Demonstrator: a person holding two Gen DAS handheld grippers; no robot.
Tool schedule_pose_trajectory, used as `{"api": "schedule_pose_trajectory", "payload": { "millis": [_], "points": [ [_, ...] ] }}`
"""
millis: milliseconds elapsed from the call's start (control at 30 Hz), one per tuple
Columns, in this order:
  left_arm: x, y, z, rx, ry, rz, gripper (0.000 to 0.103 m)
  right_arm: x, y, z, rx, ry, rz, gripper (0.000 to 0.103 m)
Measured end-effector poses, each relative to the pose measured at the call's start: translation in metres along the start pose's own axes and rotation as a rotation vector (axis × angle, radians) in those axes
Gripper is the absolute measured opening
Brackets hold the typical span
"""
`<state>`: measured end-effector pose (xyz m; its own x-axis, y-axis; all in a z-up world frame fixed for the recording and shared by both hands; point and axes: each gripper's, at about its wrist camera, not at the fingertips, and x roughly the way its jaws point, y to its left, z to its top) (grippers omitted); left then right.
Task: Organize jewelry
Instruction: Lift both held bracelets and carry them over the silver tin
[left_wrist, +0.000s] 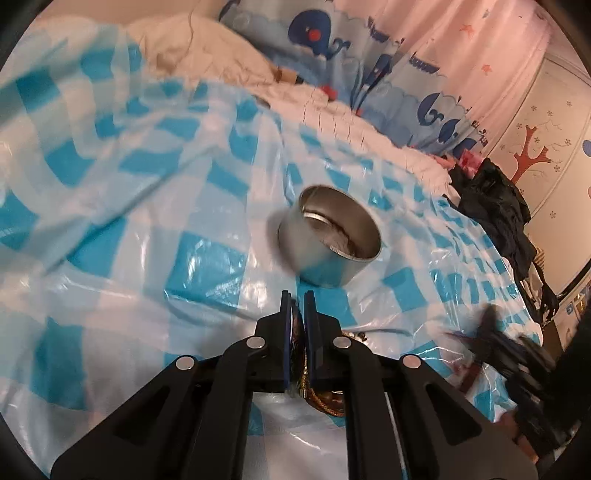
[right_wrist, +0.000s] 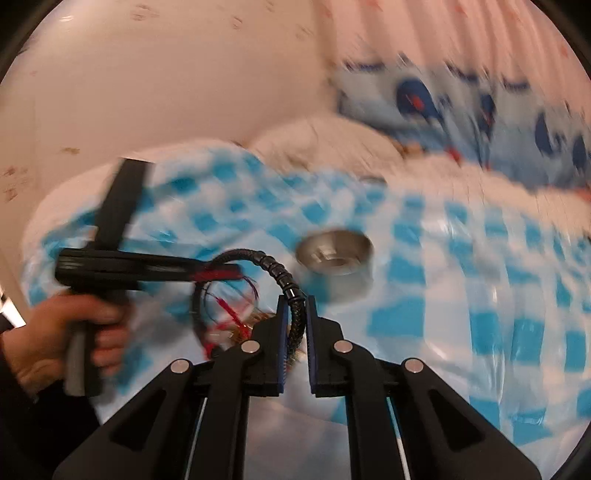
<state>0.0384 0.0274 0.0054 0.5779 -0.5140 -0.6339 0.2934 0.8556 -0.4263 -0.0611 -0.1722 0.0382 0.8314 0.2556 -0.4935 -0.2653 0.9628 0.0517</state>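
Observation:
A round silver tin (left_wrist: 330, 236) stands open on a blue-and-white checked plastic sheet (left_wrist: 147, 206), just ahead of my left gripper (left_wrist: 297, 295). The left gripper is shut on a thin piece of jewelry (left_wrist: 294, 321), and a gold chain (left_wrist: 325, 400) hangs below its fingers. In the right wrist view my right gripper (right_wrist: 295, 301) is shut on a black braided bracelet (right_wrist: 275, 273) that arches up to the left. The tin (right_wrist: 334, 260) sits just beyond it. The left gripper (right_wrist: 147, 271) shows at the left, held by a hand, above a pile of red and gold jewelry (right_wrist: 236, 317).
The sheet covers a bed with white bedding (left_wrist: 207, 48) and a whale-print pillow (left_wrist: 332, 40) behind. Dark clothes (left_wrist: 495, 206) lie at the right edge. A pale wall (right_wrist: 147, 74) stands to the left. The right wrist view is motion-blurred.

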Motion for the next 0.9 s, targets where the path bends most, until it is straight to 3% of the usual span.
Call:
{"api": "schedule_pose_trajectory", "payload": {
  "millis": [67,133,200,333,667,900],
  "points": [
    [-0.001,-0.001,0.000,0.008,0.004,0.006,0.006,0.017,0.004,-0.008,-0.086,0.073,-0.154,0.009],
    [-0.001,0.000,-0.001,0.011,0.013,0.006,0.006,0.030,-0.001,-0.017,-0.081,0.134,-0.194,0.009],
    [-0.002,-0.001,-0.001,0.008,0.011,0.007,0.006,0.023,0.007,-0.014,-0.123,0.093,-0.214,0.009],
    [-0.001,0.001,-0.003,0.012,0.016,0.000,0.006,0.021,0.000,-0.016,-0.094,0.086,-0.190,0.009],
    [-0.005,-0.007,-0.003,0.051,0.022,0.005,0.005,0.021,-0.047,-0.014,0.218,0.111,-0.055,0.009],
    [0.011,-0.004,-0.012,0.094,0.152,0.114,0.010,0.022,-0.047,-0.014,0.254,0.117,-0.028,0.009]
  ]
}}
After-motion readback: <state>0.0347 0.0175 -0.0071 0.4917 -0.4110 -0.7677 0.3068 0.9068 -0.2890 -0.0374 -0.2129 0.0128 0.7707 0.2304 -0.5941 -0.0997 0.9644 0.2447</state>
